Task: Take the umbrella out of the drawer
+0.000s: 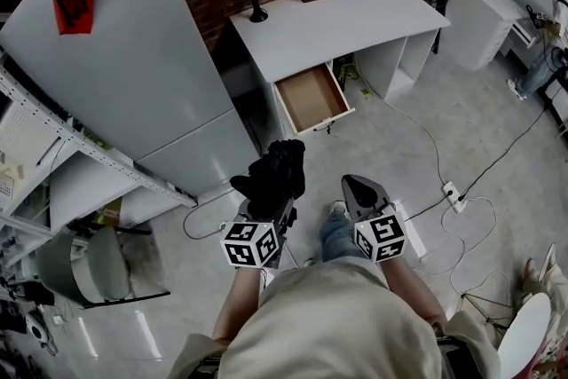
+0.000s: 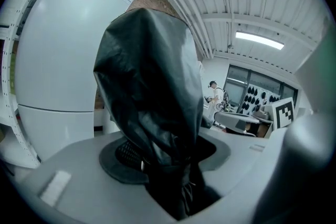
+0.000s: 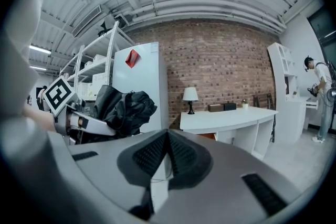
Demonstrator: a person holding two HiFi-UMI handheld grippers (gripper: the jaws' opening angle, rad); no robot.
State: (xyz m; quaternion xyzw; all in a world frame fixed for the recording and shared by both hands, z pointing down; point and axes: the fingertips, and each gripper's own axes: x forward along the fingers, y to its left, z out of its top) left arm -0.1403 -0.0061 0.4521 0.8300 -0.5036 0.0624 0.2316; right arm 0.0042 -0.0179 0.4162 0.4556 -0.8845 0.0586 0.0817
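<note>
A: Start with the big things. Where does everything sit?

B: The white fridge (image 1: 133, 58) stands at the left, the white tabletop (image 1: 337, 27) beyond it by the brick wall. Its drawer (image 1: 311, 98) is pulled out, and the bare wooden bottom shows nothing inside.

A: And the umbrella?

B: The black folded umbrella (image 1: 273, 173) is already out, well apart from the drawer, in the left gripper (image 1: 266, 222). In the left gripper view its fingers (image 2: 123, 157) pinch the narrow lower end, and the bunched fabric rises up and forward past them.

A: So the step in hand is carrying it clear?

B: I judge so. The top looks heavy and loose above the pinch, so a firm, even squeeze matters. Keep the bundle upright, move slowly, and steer away from the fridge door so the fabric does not snag or slide.

A: The other one?

B: The right gripper (image 1: 362, 189) is empty, its fingers (image 3: 152, 152) pressed together. It could steady the bundle from beside.

A: Their pose?

B: Both are held out in front of the person's body, side by side, aimed toward the tabletop and tipped slightly down.
</note>
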